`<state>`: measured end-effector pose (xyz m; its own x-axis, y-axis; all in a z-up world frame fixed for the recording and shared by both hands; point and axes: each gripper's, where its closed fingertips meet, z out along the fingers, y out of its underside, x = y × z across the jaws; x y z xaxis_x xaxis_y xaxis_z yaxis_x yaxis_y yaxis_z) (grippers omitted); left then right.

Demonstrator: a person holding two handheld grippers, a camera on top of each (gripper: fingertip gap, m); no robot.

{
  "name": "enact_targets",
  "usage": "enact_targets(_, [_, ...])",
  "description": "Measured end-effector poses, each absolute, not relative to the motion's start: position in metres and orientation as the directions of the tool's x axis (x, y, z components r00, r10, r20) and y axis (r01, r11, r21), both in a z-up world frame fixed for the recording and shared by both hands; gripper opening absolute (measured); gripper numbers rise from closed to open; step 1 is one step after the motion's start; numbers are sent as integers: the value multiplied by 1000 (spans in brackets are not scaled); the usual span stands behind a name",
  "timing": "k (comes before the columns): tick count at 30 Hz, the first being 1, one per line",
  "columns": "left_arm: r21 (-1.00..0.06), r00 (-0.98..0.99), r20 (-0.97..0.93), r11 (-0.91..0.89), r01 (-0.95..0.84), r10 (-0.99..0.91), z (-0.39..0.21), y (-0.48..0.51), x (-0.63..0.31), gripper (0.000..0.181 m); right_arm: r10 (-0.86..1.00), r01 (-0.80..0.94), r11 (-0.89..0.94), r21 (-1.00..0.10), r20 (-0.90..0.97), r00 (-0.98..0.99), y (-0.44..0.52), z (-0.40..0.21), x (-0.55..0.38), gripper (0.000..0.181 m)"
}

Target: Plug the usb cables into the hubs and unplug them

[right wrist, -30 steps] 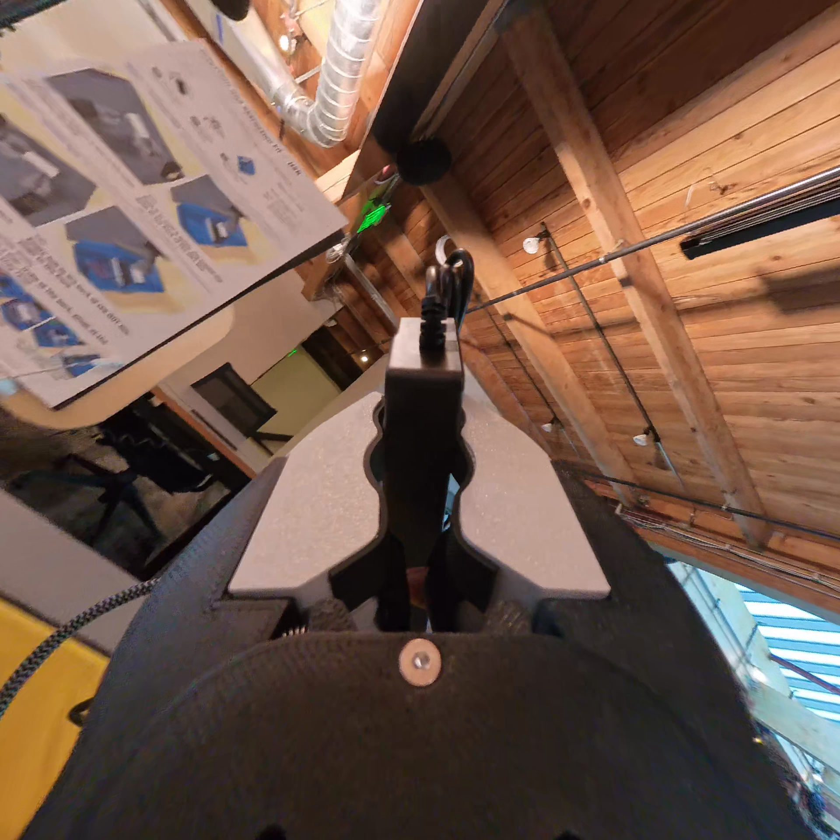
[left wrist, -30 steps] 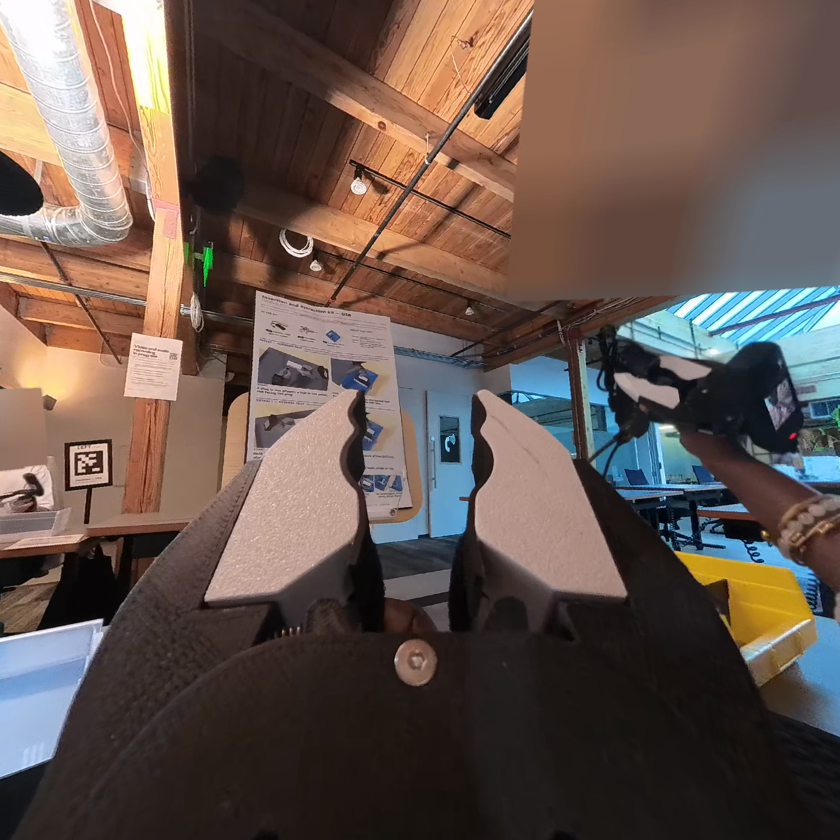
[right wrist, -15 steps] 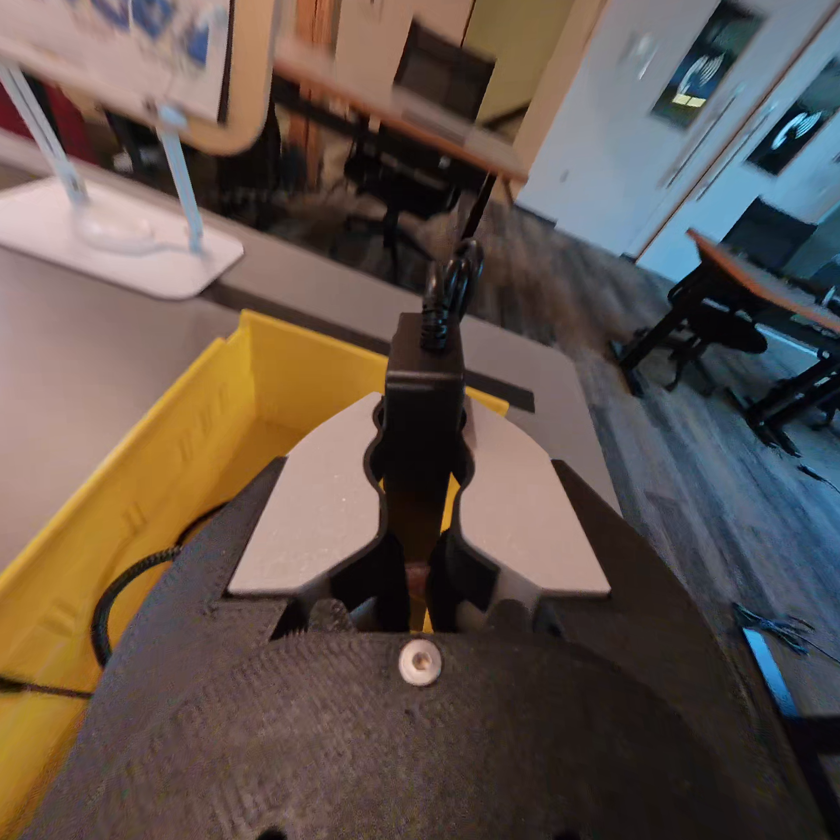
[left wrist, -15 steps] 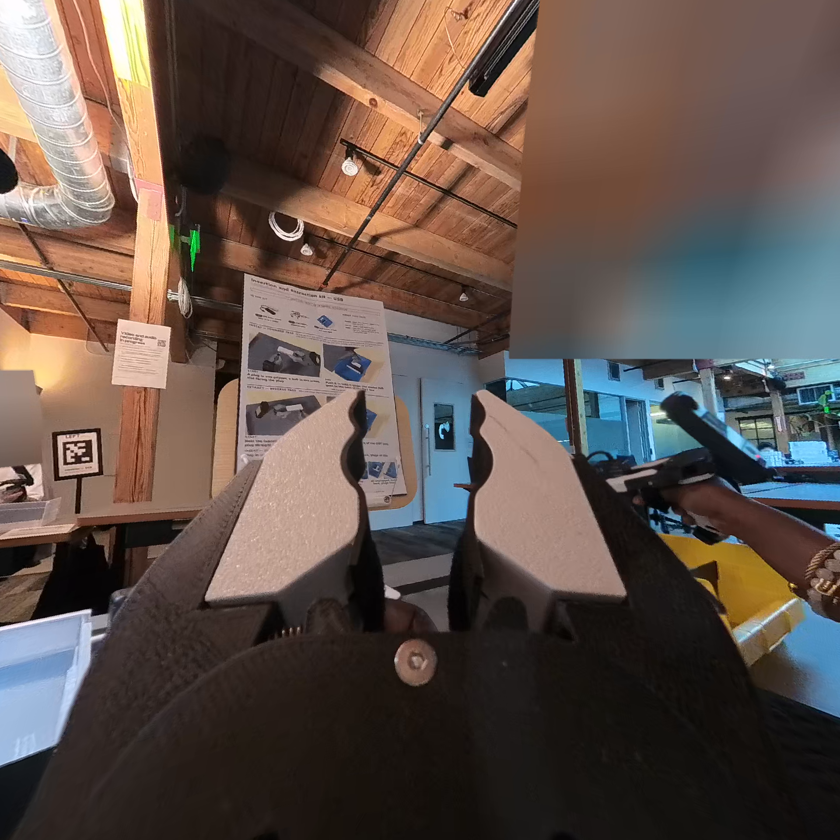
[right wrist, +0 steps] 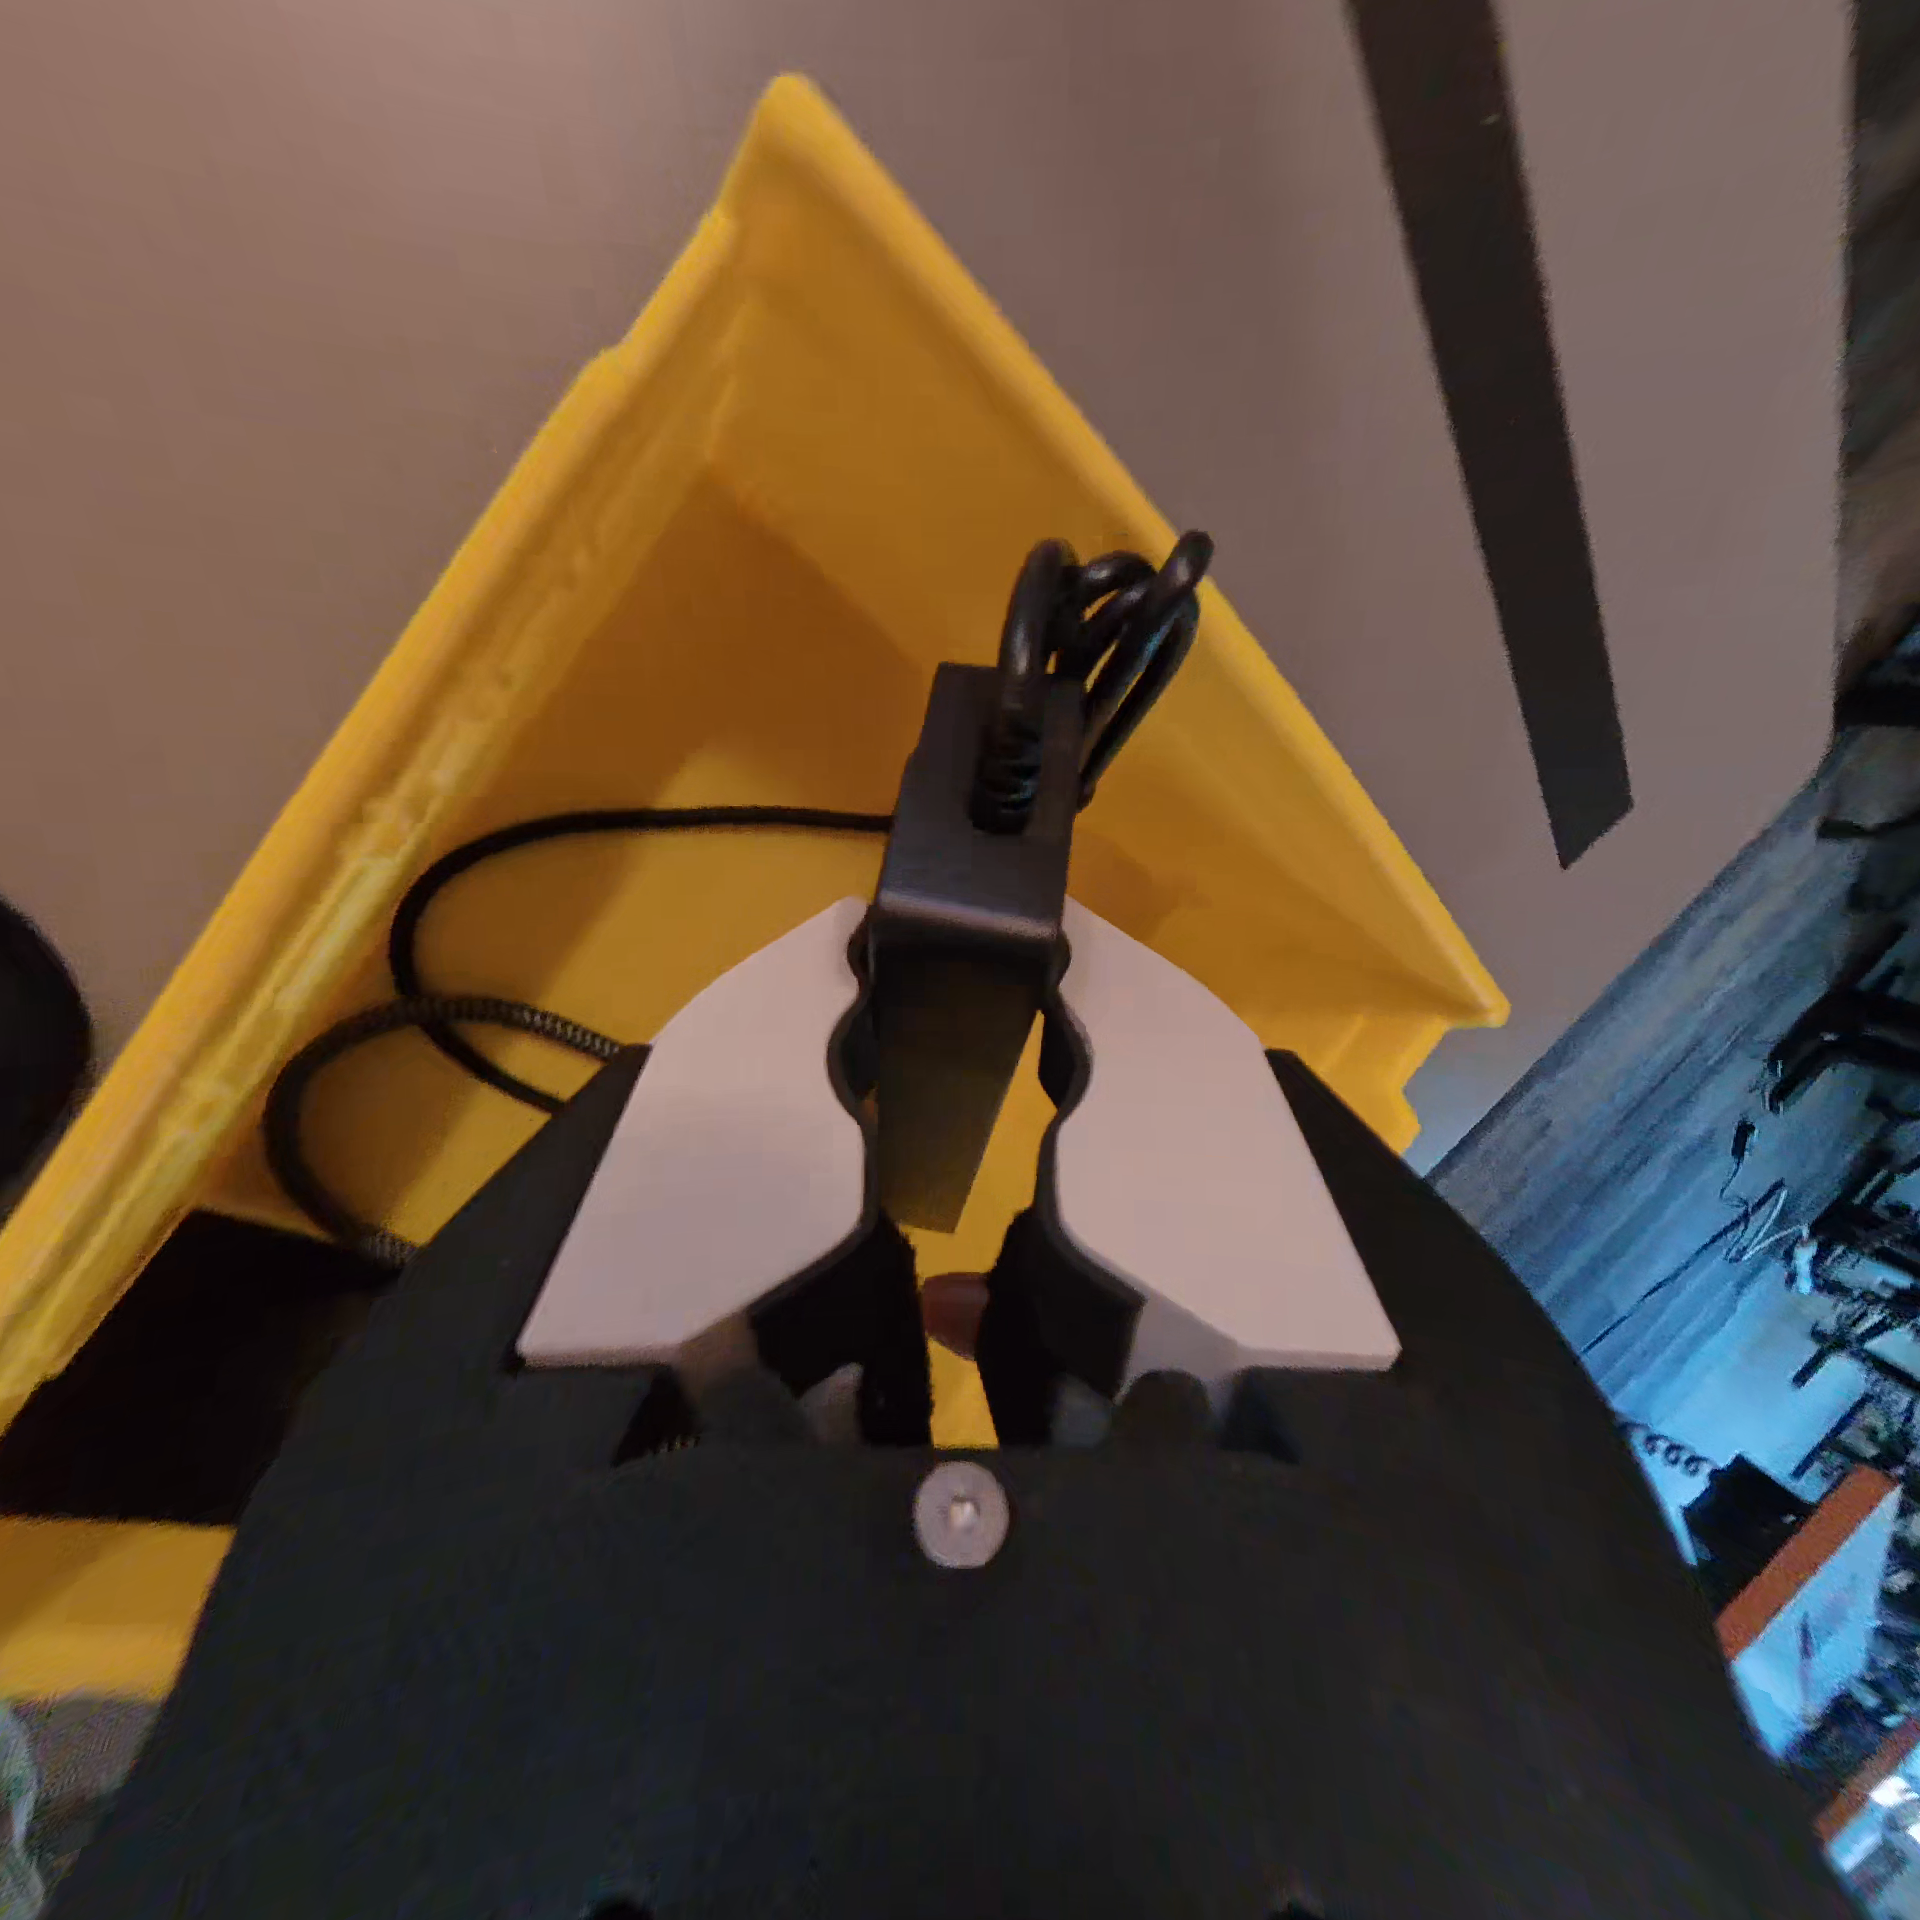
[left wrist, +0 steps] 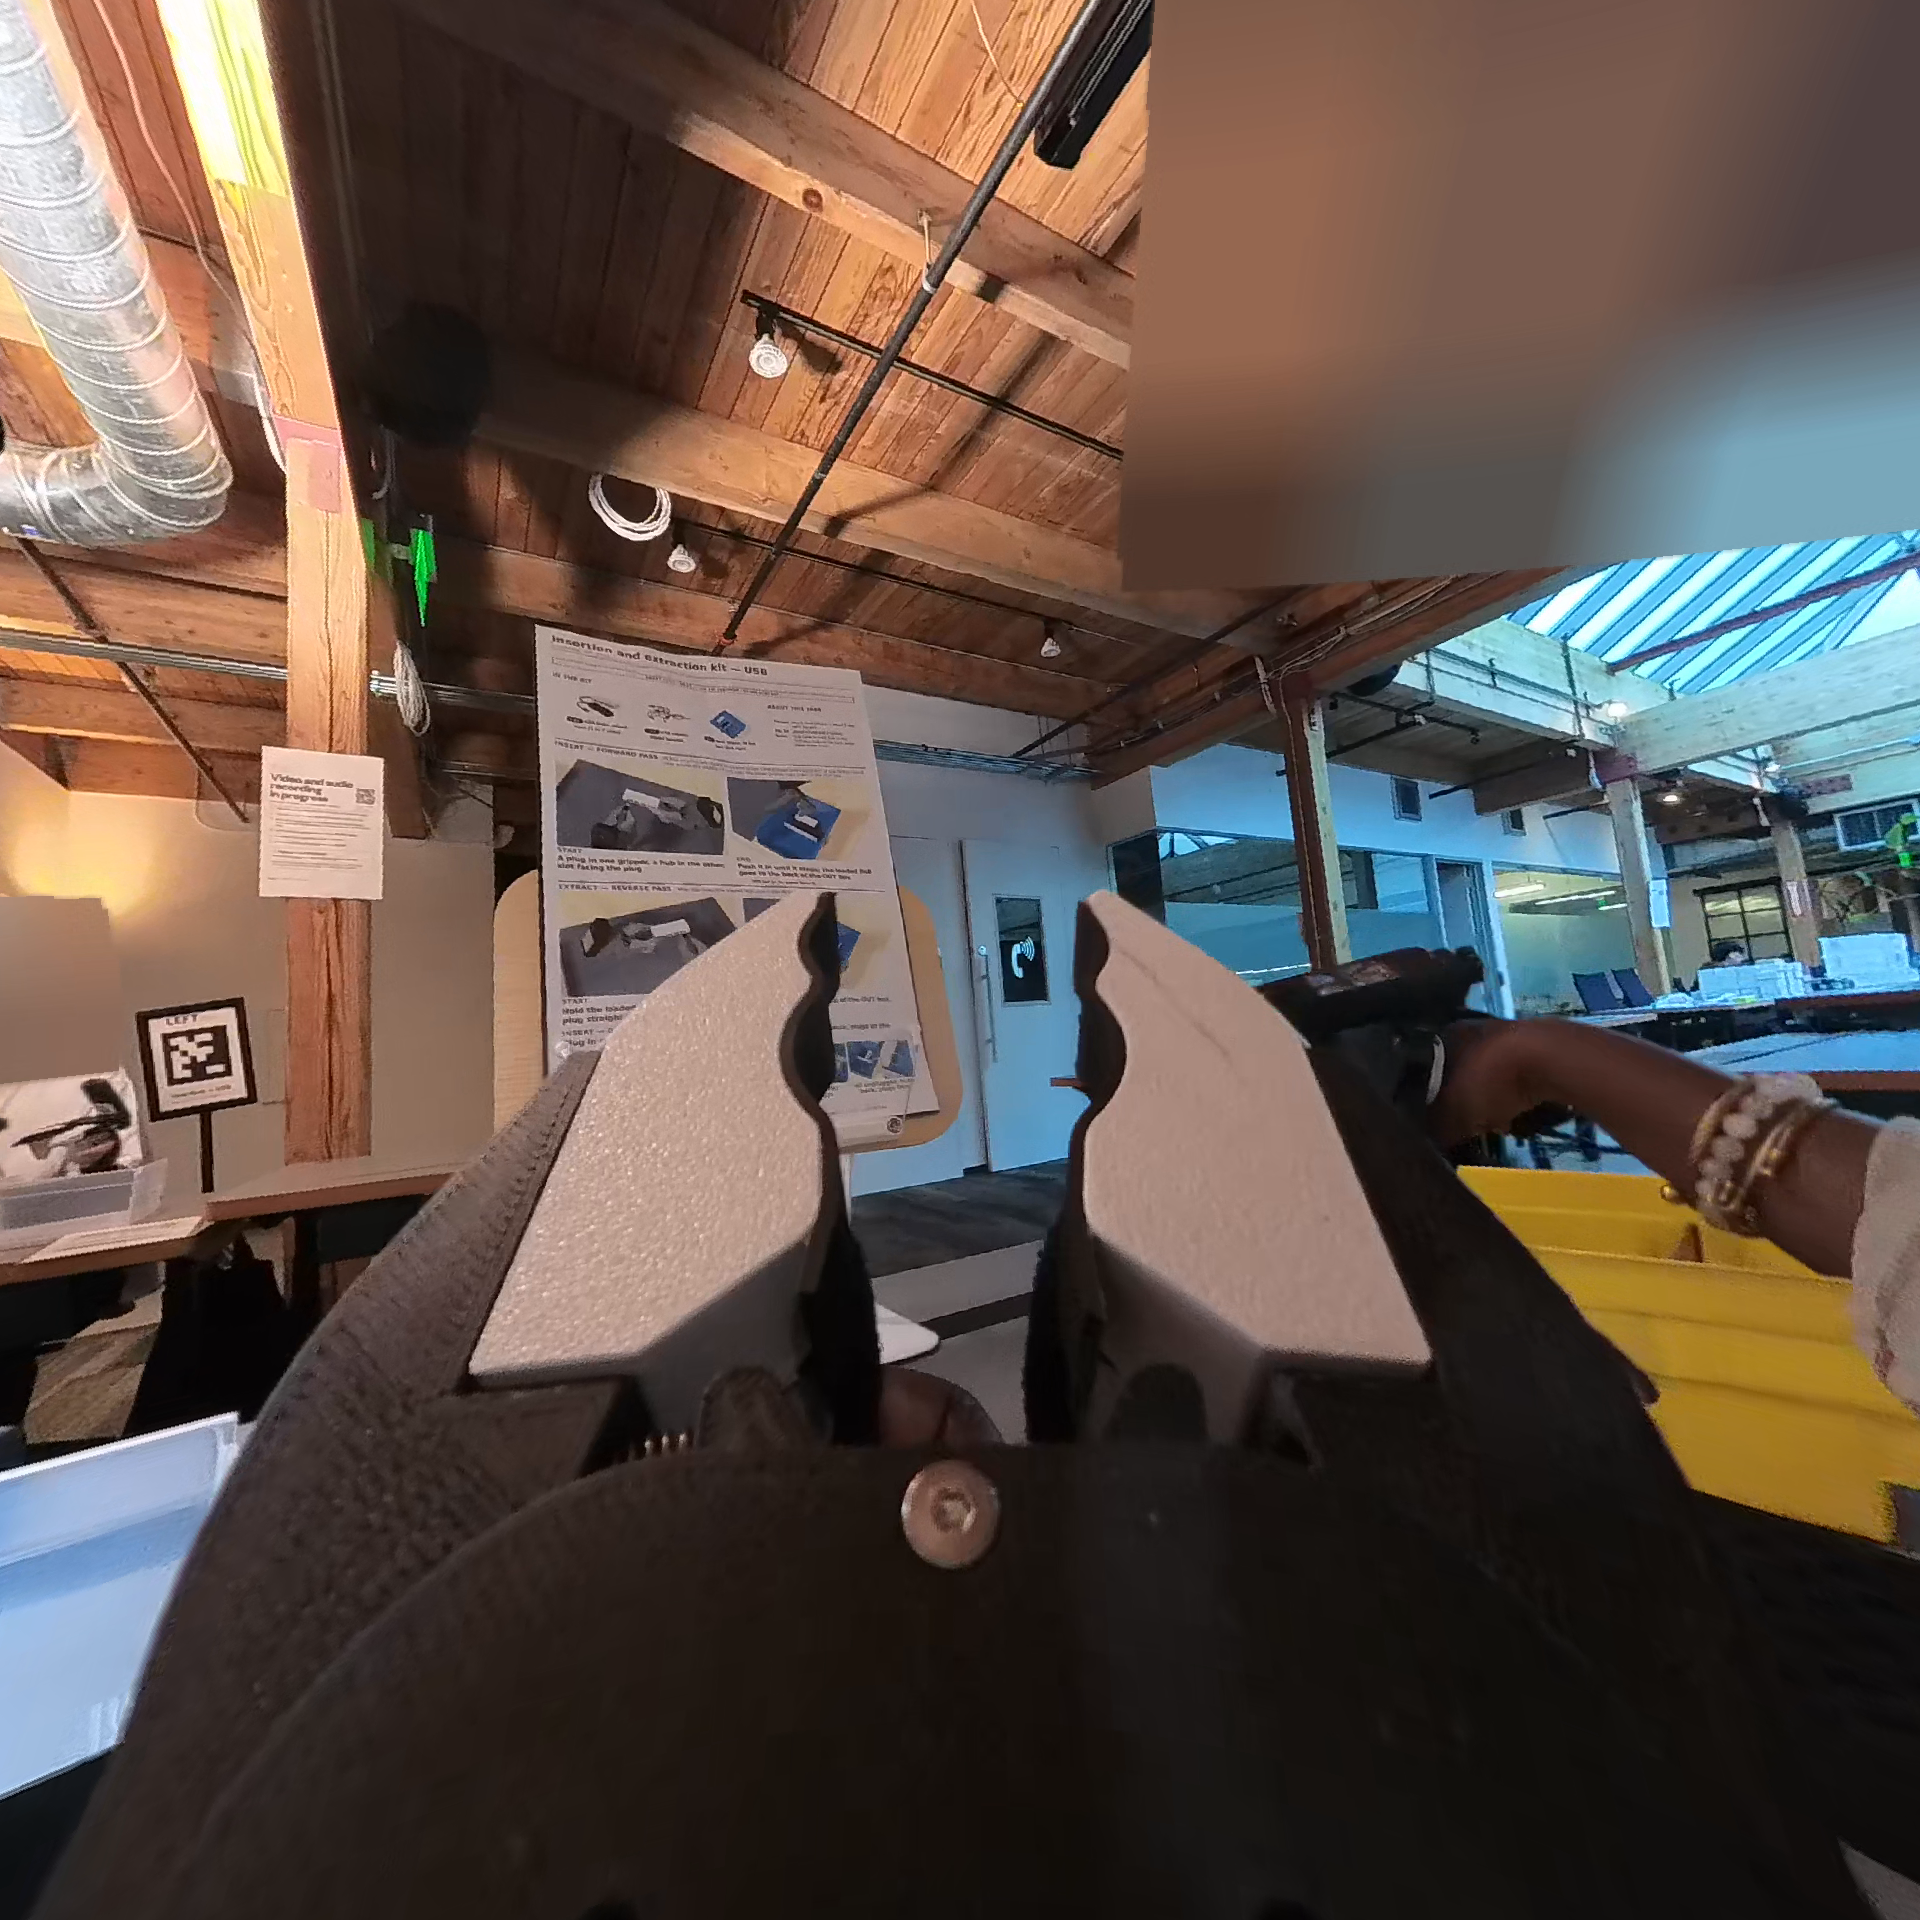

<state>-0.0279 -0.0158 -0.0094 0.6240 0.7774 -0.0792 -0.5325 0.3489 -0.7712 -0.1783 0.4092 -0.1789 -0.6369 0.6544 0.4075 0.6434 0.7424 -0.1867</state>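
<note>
The right gripper (right wrist: 961, 935) points down over a yellow bin (right wrist: 665, 416) that sits on the grey tabletop (right wrist: 312, 260). Its pale fingers (right wrist: 727, 1122) are clenched on a black hub (right wrist: 966, 862), which stands upright between them with its top end poking out past the fingertips. A short black lead (right wrist: 1101, 634) loops out of that top end. Down in the bin lies a braided black cable (right wrist: 436, 997), curling along the left side and running behind the hub; a flat black thing rests in the bin's near corner, half hidden by the gripper body. A dark strip crosses the tabletop at upper right.

The left gripper (left wrist: 951, 935) is tilted up toward the room, fingers (left wrist: 686, 1143) spread apart with nothing between them. Past them stands a poster (left wrist: 717, 831) on a board, and wooden ceiling beams run overhead. Off to the right, a hand (left wrist: 1496, 1070) with bracelets at the wrist holds the other gripper above the bin (left wrist: 1704, 1351).
</note>
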Motion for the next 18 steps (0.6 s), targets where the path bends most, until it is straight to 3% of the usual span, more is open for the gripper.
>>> enact_targets(8, [-776,631,-82,348,-526,771,-13,-13,-28,43,546,555,831,-42,254,-798,391,-214,-178,32])
enact_targets(13, [-779,622,-101,327,-535,776,-13,-13,-29,43,639,629,769,-118,188,-746,388,-234,-195,34])
enact_targets(18, [-789,610,-131,290,-541,782,-13,-13,-30,43,676,644,736,-207,269,-686,403,-244,-227,30])
